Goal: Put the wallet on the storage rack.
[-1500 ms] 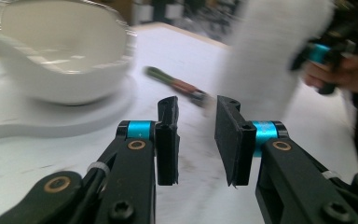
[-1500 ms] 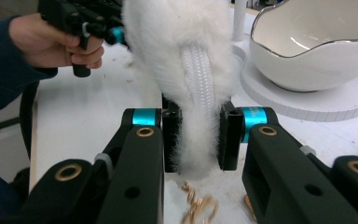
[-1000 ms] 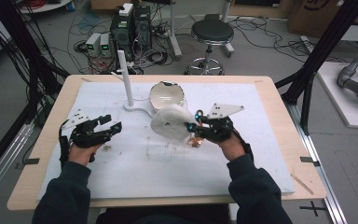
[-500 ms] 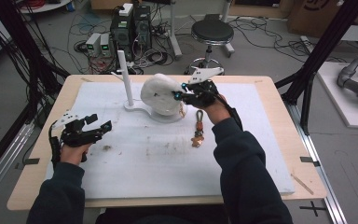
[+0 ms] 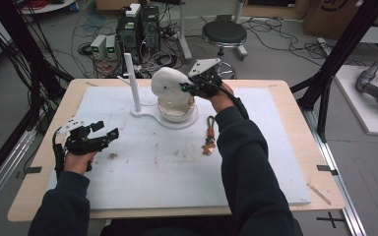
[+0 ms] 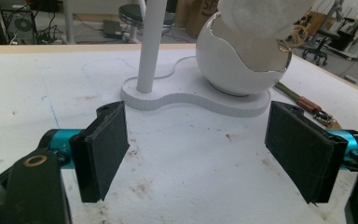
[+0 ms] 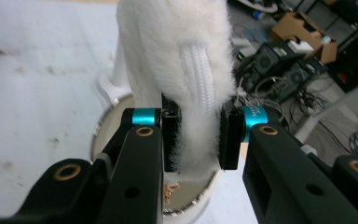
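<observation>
White plush pouch hangs pinched between the right gripper's fingers, just above the egg-shaped white bowl near the table's far edge, beside the upright post. A second ago it lay lower, nearer mid-table; it has since been carried back over the bowl. Keychain lies apart on the white mat, open room around it. Left gripper rests near the left edge, fingers spread on nothing, having just been opening.
</observation>
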`<state>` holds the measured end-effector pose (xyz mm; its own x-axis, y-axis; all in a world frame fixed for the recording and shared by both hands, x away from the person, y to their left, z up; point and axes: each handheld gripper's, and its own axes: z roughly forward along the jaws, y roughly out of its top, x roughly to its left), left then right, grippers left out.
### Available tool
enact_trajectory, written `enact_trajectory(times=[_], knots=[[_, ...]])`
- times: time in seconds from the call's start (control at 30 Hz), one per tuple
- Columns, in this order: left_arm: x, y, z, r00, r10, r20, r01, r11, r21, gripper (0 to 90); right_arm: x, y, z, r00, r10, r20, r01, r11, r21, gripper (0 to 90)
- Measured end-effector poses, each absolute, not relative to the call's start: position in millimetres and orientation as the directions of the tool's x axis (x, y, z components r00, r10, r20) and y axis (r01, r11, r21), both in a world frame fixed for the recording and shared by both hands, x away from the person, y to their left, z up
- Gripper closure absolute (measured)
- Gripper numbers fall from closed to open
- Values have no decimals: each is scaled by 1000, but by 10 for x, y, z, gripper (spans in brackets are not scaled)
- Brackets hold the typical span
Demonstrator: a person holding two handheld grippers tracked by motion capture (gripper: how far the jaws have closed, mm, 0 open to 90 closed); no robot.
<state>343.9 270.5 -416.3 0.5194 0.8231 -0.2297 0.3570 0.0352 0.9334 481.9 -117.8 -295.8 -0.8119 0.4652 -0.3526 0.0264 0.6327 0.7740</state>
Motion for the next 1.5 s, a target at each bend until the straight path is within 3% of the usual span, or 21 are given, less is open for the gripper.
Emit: enact_trajectory(times=[0.57,0.9,1.0,1.03,1.17,1.23,1.27,1.3,1.4,1.43,1.5], knots=[[3426,2722,-4191,513,821,-248,366,52,929,217,4805,-1008,-3232,-783,299,-545,-54,841,538,761],[3427,2706,-4198,519,818,-247,369,46,928,217,4864,-886,-3458,-804,276,-527,3,887,461,736],[3428,2708,-4198,519,818,-249,368,50,929,217,4864,-938,-3452,-805,328,-493,32,856,516,669],[3428,2711,-4200,517,818,-253,369,53,928,217,4851,-1014,-3443,-802,400,-444,82,810,581,518],[3433,2707,-4204,519,817,-251,373,48,927,217,4819,-1163,-3378,-817,479,-320,143,707,692,455],[3433,2700,-4204,518,817,-251,374,48,926,217,4810,-1188,-3348,-830,480,-286,145,680,719,458],[3435,2698,-4206,521,817,-248,374,43,926,219,4802,-1205,-3316,-838,481,-257,141,647,749,487],[3433,2689,-4206,521,817,-247,377,39,925,220,4794,-1213,-3270,-854,476,-210,132,588,798,582],[3430,2685,-4205,523,817,-244,377,35,925,222,4806,-1180,-3265,-858,477,-189,129,558,820,660],[3429,2684,-4206,523,816,-245,377,36,925,223,4809,-1117,-3306,-852,492,-182,162,577,801,704],[3426,2685,-4212,523,815,-251,381,40,924,224,4822,-1066,-3358,-834,508,-217,183,625,759,701]])
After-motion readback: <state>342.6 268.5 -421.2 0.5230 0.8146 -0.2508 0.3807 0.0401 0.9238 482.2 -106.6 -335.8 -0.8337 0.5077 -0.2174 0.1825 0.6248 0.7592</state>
